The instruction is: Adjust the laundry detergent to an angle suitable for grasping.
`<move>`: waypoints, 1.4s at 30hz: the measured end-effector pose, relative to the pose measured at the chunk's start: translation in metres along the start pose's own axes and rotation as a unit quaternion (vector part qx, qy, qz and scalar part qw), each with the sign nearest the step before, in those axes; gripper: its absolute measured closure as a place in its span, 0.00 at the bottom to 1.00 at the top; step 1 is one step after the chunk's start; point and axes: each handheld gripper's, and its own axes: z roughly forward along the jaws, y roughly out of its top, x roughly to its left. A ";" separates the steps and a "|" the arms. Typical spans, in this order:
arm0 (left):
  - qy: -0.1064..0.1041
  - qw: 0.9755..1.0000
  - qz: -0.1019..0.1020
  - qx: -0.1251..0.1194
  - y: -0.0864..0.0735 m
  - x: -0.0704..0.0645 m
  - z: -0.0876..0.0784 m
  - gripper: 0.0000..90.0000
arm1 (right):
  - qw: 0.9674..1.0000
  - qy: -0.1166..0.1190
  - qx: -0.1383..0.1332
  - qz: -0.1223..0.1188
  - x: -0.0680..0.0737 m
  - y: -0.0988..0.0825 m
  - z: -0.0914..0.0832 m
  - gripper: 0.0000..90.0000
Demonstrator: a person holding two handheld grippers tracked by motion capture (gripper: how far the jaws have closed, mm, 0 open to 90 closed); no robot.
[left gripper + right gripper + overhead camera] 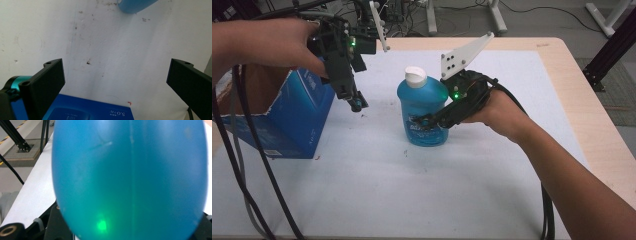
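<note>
A translucent blue bottle (424,107) with a white cap (416,76) stands upright near the middle of the white mat. My right gripper (428,122) comes in from the right and is shut on the bottle's lower body, one jaw on each side. In the right gripper view the bottle (130,175) sits very close, between the jaws. My left gripper (357,103) hangs above the mat to the left of the bottle, pointing down and clear of it. Its jaws stand wide open (115,82) with only bare mat between them, and the bottle's base (135,5) lies farther off.
An open blue carton (297,117) stands at the left edge of the table, just under my left gripper (87,111). Black cables (242,175) trail down at the left. The wooden table rim (592,125) borders the mat on the right.
</note>
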 end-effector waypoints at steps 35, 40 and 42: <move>0.000 1.000 -0.002 0.000 0.000 -0.003 0.001 0.02 | 0.999 -0.011 -0.021 0.039 0.004 -0.008 -0.009 0.35; 0.000 1.000 -0.003 0.000 0.001 -0.004 0.000 0.02 | 0.998 -0.015 -0.022 0.050 0.005 -0.008 -0.011 0.25; 0.000 1.000 -0.002 0.000 0.001 -0.003 0.000 0.02 | 0.999 -0.010 -0.018 0.049 0.006 -0.007 -0.012 0.25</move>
